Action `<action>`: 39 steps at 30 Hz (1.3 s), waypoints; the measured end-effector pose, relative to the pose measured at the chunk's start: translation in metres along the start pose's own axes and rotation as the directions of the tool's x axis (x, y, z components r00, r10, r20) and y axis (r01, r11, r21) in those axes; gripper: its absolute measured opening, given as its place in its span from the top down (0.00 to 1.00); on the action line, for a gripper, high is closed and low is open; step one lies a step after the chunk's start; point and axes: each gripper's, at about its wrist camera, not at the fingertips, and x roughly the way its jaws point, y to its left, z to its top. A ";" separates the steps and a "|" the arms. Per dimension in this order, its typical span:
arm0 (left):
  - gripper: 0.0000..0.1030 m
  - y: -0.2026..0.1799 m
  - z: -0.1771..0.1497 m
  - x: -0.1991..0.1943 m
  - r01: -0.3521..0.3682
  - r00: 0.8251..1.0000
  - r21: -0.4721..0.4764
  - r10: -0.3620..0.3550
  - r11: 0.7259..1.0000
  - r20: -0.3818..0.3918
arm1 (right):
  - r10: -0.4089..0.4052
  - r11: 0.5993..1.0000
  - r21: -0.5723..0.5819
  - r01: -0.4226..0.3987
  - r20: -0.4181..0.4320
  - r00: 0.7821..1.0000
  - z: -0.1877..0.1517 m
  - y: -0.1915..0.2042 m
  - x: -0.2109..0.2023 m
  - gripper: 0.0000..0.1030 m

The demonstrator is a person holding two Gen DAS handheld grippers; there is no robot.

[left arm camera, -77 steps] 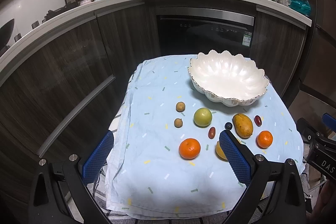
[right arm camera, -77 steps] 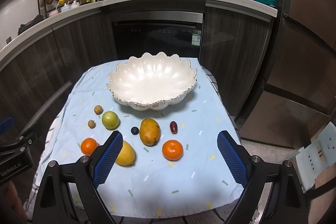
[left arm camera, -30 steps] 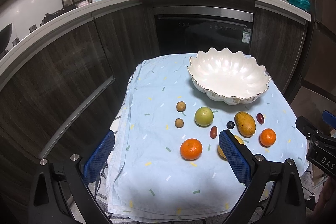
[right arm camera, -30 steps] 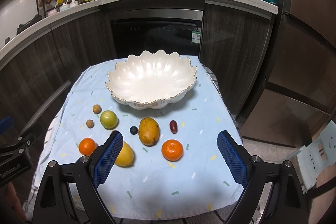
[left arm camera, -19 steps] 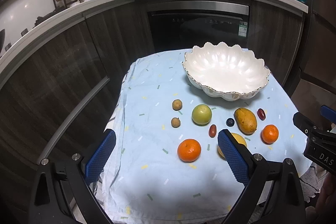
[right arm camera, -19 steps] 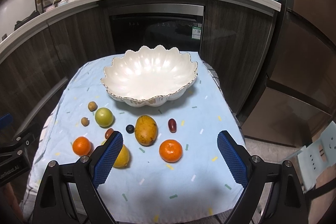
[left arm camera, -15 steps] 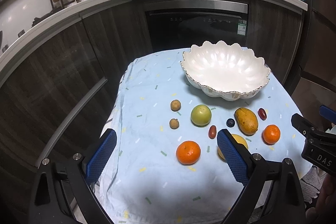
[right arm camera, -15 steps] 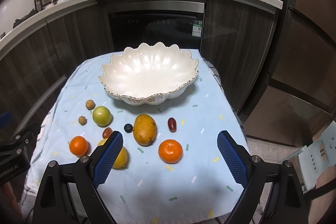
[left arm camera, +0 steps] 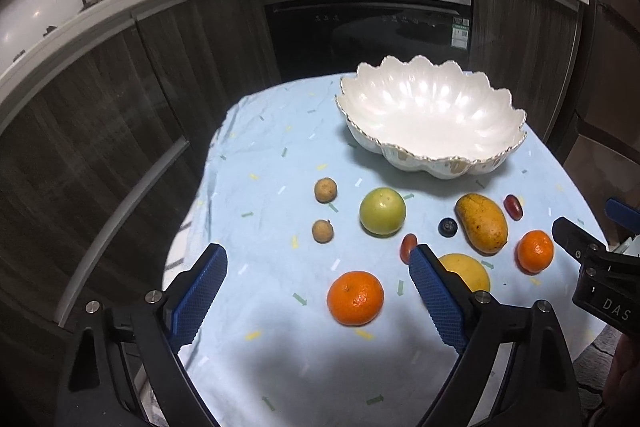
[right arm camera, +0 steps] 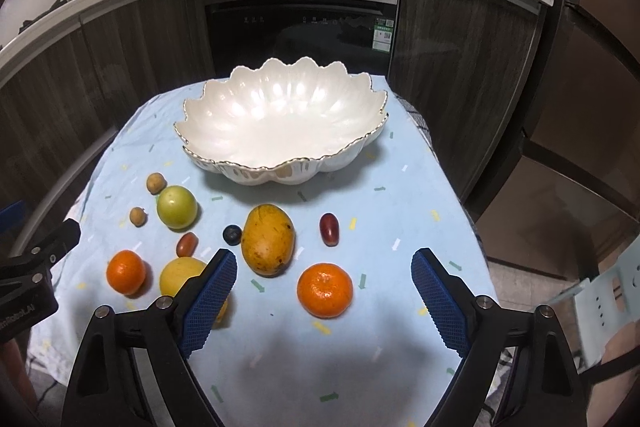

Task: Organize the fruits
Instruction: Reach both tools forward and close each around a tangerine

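Nothing's in the bowl yet (every fruit sits on the cloth in front). My left gripper, just narrowing slightly, and right gripper gape wide, empty.

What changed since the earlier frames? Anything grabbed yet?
Nothing grabbed. Both views have closed in on the cloth: the fruit and bowl sit larger in frame. The left hand-held gripper now frames the near tangerine, its jaws just closing slightly with nothing pressed between them; the right hand-held gripper frames the other tangerine, open. All fruit lies where it was, and the bowl holds nothing.
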 end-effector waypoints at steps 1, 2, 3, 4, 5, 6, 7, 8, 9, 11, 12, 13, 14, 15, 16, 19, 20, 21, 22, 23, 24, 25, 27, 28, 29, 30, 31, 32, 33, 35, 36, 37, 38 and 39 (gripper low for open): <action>0.12 -0.001 -0.001 0.004 0.001 1.000 0.002 -0.001 1.000 -0.005 | 0.001 1.000 -0.001 -0.001 -0.002 1.000 0.000 0.000 0.002 0.15; 0.12 -0.002 -0.002 0.007 0.003 1.000 0.005 -0.003 1.000 -0.011 | 0.001 1.000 -0.002 -0.001 -0.004 1.000 -0.001 0.000 0.005 0.15; 0.12 -0.003 -0.003 0.011 0.004 1.000 0.007 -0.004 1.000 -0.018 | -0.002 1.000 -0.004 0.002 -0.007 1.000 -0.002 0.000 0.009 0.15; 0.13 -0.003 -0.004 0.015 0.006 1.000 0.009 -0.006 1.000 -0.026 | -0.002 1.000 -0.004 0.002 -0.014 1.000 -0.002 0.000 0.012 0.15; 0.13 -0.003 -0.005 0.018 0.010 0.999 0.008 -0.009 1.000 -0.032 | -0.001 1.000 -0.004 0.001 -0.019 1.000 -0.003 0.000 0.015 0.16; 0.14 -0.004 -0.006 0.021 0.014 0.999 0.008 -0.014 1.000 -0.038 | -0.001 1.000 -0.005 0.001 -0.024 1.000 -0.003 0.000 0.018 0.16; 0.14 -0.004 -0.007 0.025 0.017 0.999 0.009 -0.016 1.000 -0.045 | -0.001 1.000 -0.007 0.001 -0.032 0.999 -0.004 0.000 0.022 0.17; 0.15 -0.005 -0.008 0.029 0.018 0.998 0.012 -0.017 1.000 -0.053 | -0.001 1.000 -0.007 0.000 -0.040 0.999 -0.004 0.000 0.026 0.18; 0.16 -0.006 -0.009 0.032 0.021 0.998 0.012 -0.020 1.000 -0.059 | 0.000 1.000 -0.008 0.000 -0.047 0.999 -0.005 0.000 0.028 0.18; 0.18 -0.006 -0.012 0.039 0.028 0.996 0.010 -0.027 1.000 -0.080 | -0.004 1.000 -0.010 0.003 -0.064 0.998 -0.006 0.001 0.035 0.18; 0.19 -0.006 -0.014 0.042 0.031 0.995 0.009 -0.030 0.999 -0.091 | -0.005 1.000 -0.010 0.004 -0.072 0.997 -0.007 0.001 0.038 0.19; 0.20 -0.007 -0.015 0.046 0.036 0.994 0.007 -0.035 0.999 -0.104 | -0.005 1.000 -0.010 0.005 -0.080 0.997 -0.008 0.001 0.041 0.19; 0.20 -0.006 -0.017 0.049 0.039 0.993 0.005 -0.038 0.999 -0.111 | -0.006 1.000 -0.010 0.005 -0.088 0.996 -0.009 0.001 0.044 0.19; 0.21 -0.007 -0.018 0.052 0.042 0.992 0.004 -0.042 0.999 -0.120 | -0.006 1.000 -0.011 0.005 -0.094 0.996 -0.009 0.002 0.047 0.20; 0.21 -0.007 -0.019 0.054 0.045 0.991 0.003 -0.044 0.999 -0.126 | -0.007 1.000 -0.012 0.006 -0.101 0.995 -0.010 0.002 0.050 0.20; 0.23 -0.008 -0.022 0.060 0.054 0.988 0.002 -0.054 0.999 -0.143 | -0.007 1.000 -0.010 0.006 -0.116 0.993 -0.013 0.001 0.056 0.20; 0.23 -0.009 -0.023 0.062 0.056 0.987 0.002 -0.055 0.998 -0.148 | -0.008 1.000 -0.009 0.007 -0.124 0.992 -0.013 0.000 0.059 0.21; 0.23 -0.009 -0.024 0.063 0.058 0.986 0.003 -0.057 0.998 -0.154 | -0.007 1.000 -0.009 0.006 -0.129 0.992 -0.014 0.000 0.060 0.21; 0.25 -0.010 -0.025 0.065 0.061 0.985 0.003 -0.059 0.998 -0.161 | -0.007 1.000 -0.008 0.006 -0.137 0.990 -0.014 0.000 0.062 0.23; 0.25 -0.010 -0.025 0.067 0.063 0.984 0.002 -0.062 0.998 -0.165 | -0.006 1.000 -0.007 0.005 -0.145 0.989 -0.015 -0.001 0.064 0.24; 0.26 -0.010 -0.026 0.069 0.064 0.983 0.001 -0.063 0.998 -0.171 | -0.004 1.000 -0.007 0.002 -0.151 0.988 -0.016 -0.001 0.067 0.24; 0.28 -0.010 -0.027 0.071 0.066 0.982 0.000 -0.065 0.998 -0.178 | -0.002 1.000 -0.008 0.001 -0.158 0.988 -0.016 -0.001 0.069 0.26; 0.29 -0.010 -0.028 0.074 0.075 0.979 -0.004 -0.074 0.997 -0.190 | 0.003 1.000 -0.009 -0.004 -0.171 0.985 -0.017 -0.001 0.073 0.29; 0.31 -0.010 -0.029 0.076 0.078 0.978 -0.005 -0.078 0.997 -0.195 | 0.005 1.000 -0.009 -0.006 -0.178 0.984 -0.018 -0.001 0.075 0.31; 0.31 -0.010 -0.029 0.076 0.081 0.977 -0.005 -0.081 0.997 -0.198 | 0.006 1.000 -0.009 -0.008 -0.183 0.983 -0.019 -0.001 0.077 0.33; 0.33 -0.011 -0.030 0.077 0.084 0.976 -0.003 -0.083 0.996 -0.199 | 0.007 1.000 -0.006 -0.008 -0.188 0.982 -0.019 -0.002 0.079 0.34; 0.35 -0.012 -0.030 0.078 0.087 0.976 -0.001 -0.086 0.996 -0.201 | 0.008 1.000 -0.004 -0.009 -0.191 0.981 -0.020 -0.002 0.079 0.35; 0.36 -0.013 -0.031 0.079 0.089 0.975 0.001 -0.087 0.996 -0.204 | 0.006 1.000 -0.003 -0.007 -0.196 0.981 -0.020 -0.003 0.081 0.36; 0.38 -0.014 -0.032 0.080 0.093 0.974 0.003 -0.091 0.996 -0.210 | 0.005 1.000 -0.001 -0.006 -0.199 0.980 -0.021 -0.003 0.082 0.37; 0.41 -0.014 -0.033 0.083 0.101 0.970 0.001 -0.098 0.995 -0.221 | 0.008 1.000 0.002 -0.008 -0.212 0.977 -0.022 -0.003 0.085 0.42; 0.43 -0.014 -0.033 0.084 0.103 0.969 0.001 -0.100 0.995 -0.226 | 0.009 1.000 0.003 -0.008 -0.218 0.976 -0.023 -0.003 0.086 0.43; 0.45 -0.015 -0.033 0.085 0.106 0.968 0.001 -0.103 0.994 -0.228 | 0.011 1.000 0.005 -0.010 -0.224 0.974 -0.024 -0.004 0.087 0.48; 0.47 -0.016 -0.033 0.085 0.108 0.968 0.004 -0.104 0.994 -0.228 | 0.015 1.000 0.007 -0.013 -0.228 0.974 -0.025 -0.003 0.087 0.51; 0.50 -0.017 -0.033 0.085 0.113 0.968 0.008 -0.108 0.994 -0.228 | 0.022 1.000 0.011 -0.020 -0.229 0.973 -0.026 -0.004 0.087 0.52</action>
